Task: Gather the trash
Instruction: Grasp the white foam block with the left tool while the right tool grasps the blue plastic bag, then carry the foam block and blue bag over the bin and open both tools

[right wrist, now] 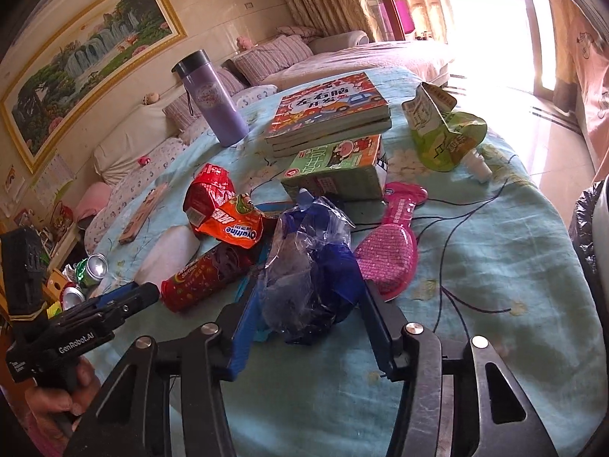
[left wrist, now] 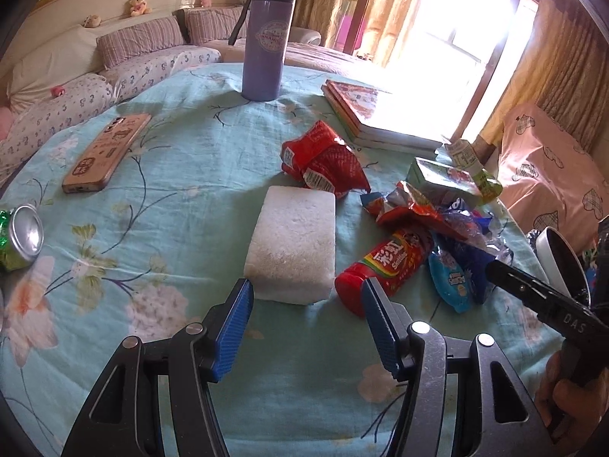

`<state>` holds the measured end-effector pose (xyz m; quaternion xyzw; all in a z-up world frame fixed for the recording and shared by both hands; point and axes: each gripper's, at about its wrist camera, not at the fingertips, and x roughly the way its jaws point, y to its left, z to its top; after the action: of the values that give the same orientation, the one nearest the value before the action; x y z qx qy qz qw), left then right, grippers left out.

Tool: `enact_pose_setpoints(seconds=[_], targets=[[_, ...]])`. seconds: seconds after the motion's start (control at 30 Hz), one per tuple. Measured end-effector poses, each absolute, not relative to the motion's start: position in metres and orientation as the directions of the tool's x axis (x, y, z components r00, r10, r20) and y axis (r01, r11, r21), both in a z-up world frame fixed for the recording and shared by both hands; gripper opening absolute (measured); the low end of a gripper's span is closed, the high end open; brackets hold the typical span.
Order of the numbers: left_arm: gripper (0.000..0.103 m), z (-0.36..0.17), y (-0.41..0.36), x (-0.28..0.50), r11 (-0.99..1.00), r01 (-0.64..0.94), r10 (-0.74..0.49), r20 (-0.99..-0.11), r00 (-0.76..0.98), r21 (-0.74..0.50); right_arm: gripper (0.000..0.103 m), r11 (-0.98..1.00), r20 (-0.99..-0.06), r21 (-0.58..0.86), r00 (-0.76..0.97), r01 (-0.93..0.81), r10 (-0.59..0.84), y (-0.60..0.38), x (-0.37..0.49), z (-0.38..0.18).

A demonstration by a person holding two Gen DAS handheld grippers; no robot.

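While straddled by the right gripper (right wrist: 310, 329), jaws spread wide to either side, crumpled blue-and-clear plastic wrapper (right wrist: 308, 270) sits dead ahead on the surface (right wrist: 495, 251), bunched upright with no clear long axis, not yet pinched. Left gripper (left wrist: 306, 327) likewise agape, empty, aimed at white foam block (left wrist: 295, 243), red candy tube (left wrist: 384, 266) just right of it. Bag's underside hidden; bin at far right cut off by frame edge.

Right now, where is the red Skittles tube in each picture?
Left wrist view: the red Skittles tube lies right of center, beside the white foam block.
Right wrist view: the tube lies left of center, below the orange Ovaltine wrapper.
Shared landmark: the purple bottle stands behind it.
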<state>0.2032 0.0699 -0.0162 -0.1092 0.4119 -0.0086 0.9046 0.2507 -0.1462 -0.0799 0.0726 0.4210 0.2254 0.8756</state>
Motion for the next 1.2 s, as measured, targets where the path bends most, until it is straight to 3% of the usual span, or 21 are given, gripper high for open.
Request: enact_pose_setpoints(seconds=[0.13,0.4,0.47,0.5,0.73,1.0,1.2], targets=[[0.059,-0.013,0.071,0.2,0.982,-0.08,-0.074,-0.734,0.675,-0.173,0.052,0.888,-0.701,0.318,0.549,-0.331,0.455,-0.148,0.25,-0.081],[0.062,-0.027,0.064,0.219,0.989,-0.051,-0.071,-0.75,0.658,-0.139,0.032,0.884,-0.699,0.304,0.548,-0.354,0.46,-0.142,0.246,-0.076],[0.044,-0.027,0.065,0.221,0.987,-0.048,-0.084,-0.747,0.659,-0.153,0.031,0.882,-0.693,0.308,0.551,-0.355,0.464,-0.145,0.241,-0.074],[0.045,-0.028,0.066,0.221,0.987,-0.051,-0.081,-0.749,0.658,-0.152,0.03,0.881,-0.689,0.311,0.555,-0.356,0.467,-0.147,0.238,-0.072],[0.042,-0.014,0.055,0.198,0.979,-0.015,-0.136,-0.713,0.688,-0.201,0.029,0.875,-0.654,0.347,0.582,-0.338,0.484,-0.174,0.218,-0.057],[0.043,0.008,-0.002,0.177,0.946,0.169,-0.315,-0.667,0.676,-0.275,0.029,0.884,-0.614,0.374,0.64,-0.279,0.462,-0.222,0.197,-0.039],[0.043,0.015,-0.035,0.176,0.931,0.252,-0.366,-0.659,0.657,-0.266,0.029,0.898,-0.592,0.374,0.686,-0.229,0.422,-0.259,0.184,-0.029]])
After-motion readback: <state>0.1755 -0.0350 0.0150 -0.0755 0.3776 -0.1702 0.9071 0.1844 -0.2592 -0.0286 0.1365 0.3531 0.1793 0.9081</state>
